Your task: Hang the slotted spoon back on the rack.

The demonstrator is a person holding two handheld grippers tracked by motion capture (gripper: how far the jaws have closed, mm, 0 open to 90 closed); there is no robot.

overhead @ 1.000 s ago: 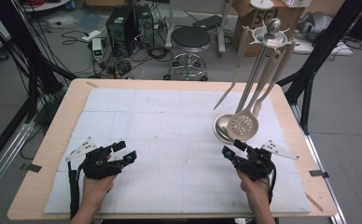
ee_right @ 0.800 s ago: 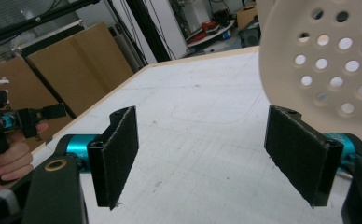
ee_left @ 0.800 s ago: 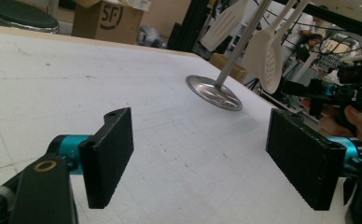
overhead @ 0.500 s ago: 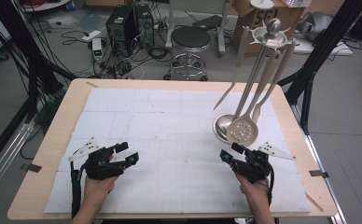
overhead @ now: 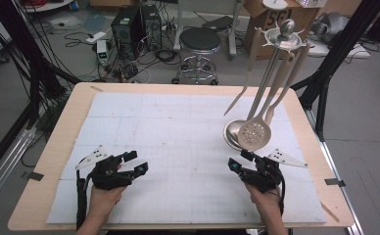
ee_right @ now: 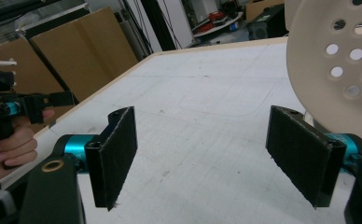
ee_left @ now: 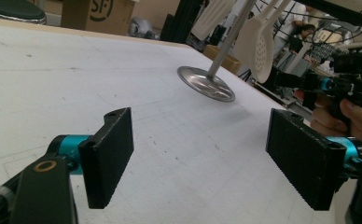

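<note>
cream slotted spoon (overhead: 254, 134), round holed head, hanging from utensil rack, just above the mat

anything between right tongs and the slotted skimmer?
Nothing. In the high view, bare white mat separates the open right tongs from the hanging skimmer; the right gripper view shows the skimmer close above the jaws.

Pretty much the whole middle and left of the white mat (overhead: 163, 137) is flat bare surface, so you've got wide open room from your left gripper (overhead: 136, 162) across to the right gripper (overhead: 237, 161) and all the way to the far edge. The one thing in the way is the utensil rack (overhead: 285, 36) at the far right, its round base (ee_left: 205, 83) sitting on the mat. The slotted spoon (overhead: 254, 134) hangs low just past your right gripper, right beside the far side of its wide-apart jaws, so that side is tight.
</note>
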